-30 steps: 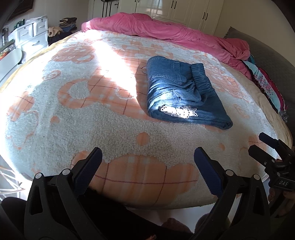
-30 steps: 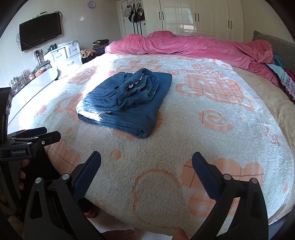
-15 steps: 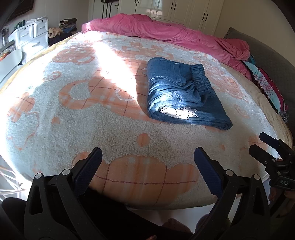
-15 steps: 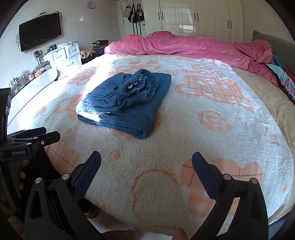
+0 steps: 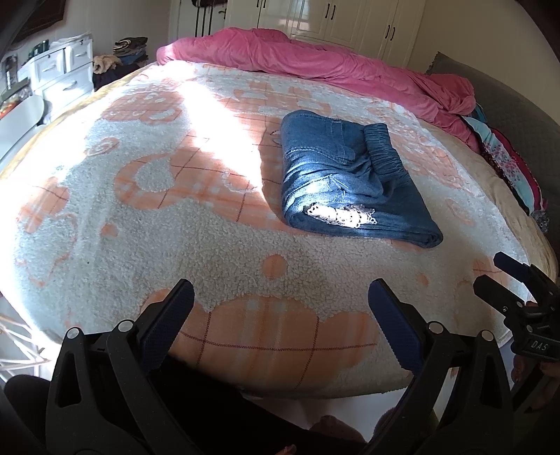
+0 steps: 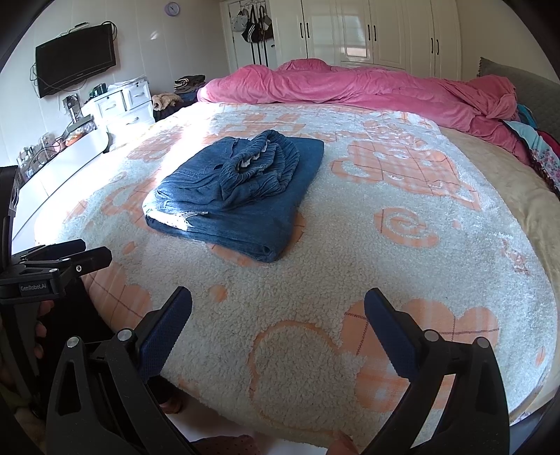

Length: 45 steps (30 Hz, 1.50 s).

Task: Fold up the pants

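Blue denim pants [image 5: 346, 178] lie folded into a compact stack on the white and orange fleece blanket [image 5: 168, 224], the elastic waistband on top. They also show in the right wrist view [image 6: 241, 192]. My left gripper [image 5: 280, 308] is open and empty, held back over the blanket's near edge. My right gripper [image 6: 278, 315] is open and empty, also at the near edge, well short of the pants. The right gripper shows at the right of the left wrist view [image 5: 518, 290], and the left gripper at the left of the right wrist view [image 6: 56, 259].
A crumpled pink duvet [image 6: 350, 91] lies along the far side of the bed. Patterned clothes [image 5: 507, 168] and a grey headboard [image 5: 507, 105] are at the right. White drawers [image 6: 122, 101] and a wall TV [image 6: 75, 66] stand at the left. White wardrobes [image 6: 367, 31] are behind.
Both grippers have drifted back very slightly from the pants. The pants have not moved and both grippers stay open.
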{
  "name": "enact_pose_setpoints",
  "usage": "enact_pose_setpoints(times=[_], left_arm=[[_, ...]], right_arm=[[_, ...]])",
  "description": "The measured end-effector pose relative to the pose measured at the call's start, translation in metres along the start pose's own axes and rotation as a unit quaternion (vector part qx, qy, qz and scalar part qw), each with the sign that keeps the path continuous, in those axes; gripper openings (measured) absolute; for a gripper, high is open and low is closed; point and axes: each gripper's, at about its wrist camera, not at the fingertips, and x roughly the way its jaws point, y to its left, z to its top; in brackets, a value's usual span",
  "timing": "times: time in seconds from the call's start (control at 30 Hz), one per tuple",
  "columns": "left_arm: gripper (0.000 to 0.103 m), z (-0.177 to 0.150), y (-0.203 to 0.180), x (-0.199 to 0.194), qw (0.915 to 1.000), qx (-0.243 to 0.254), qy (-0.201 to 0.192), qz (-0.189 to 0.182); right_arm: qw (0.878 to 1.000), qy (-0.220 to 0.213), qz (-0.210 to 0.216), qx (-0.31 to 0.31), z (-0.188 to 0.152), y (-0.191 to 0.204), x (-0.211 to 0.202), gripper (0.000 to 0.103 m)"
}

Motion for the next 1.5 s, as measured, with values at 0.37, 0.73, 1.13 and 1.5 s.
enact_pose_setpoints(times=[0.37, 0.73, 1.13, 1.5], left_arm=[[0.094, 0.0, -0.001, 0.0, 1.0, 0.001, 0.001, 0.0], [0.094, 0.001, 0.001, 0.002, 1.0, 0.0, 0.004, 0.001], [0.094, 0.003, -0.004, -0.002, 0.994, 0.019, -0.007, 0.107], [0.094, 0.059, 0.068, 0.03, 0.9933, -0.061, 0.059, 0.079]], right_arm=[[1.0, -0.001, -0.002, -0.001, 0.002, -0.001, -0.001, 0.098], [1.0, 0.0, -0.005, -0.001, 0.003, -0.001, -0.001, 0.098], [1.0, 0.001, -0.015, 0.003, 0.003, -0.007, -0.001, 0.098], [0.989, -0.013, -0.141, 0.047, 0.03, -0.096, 0.01, 0.098]])
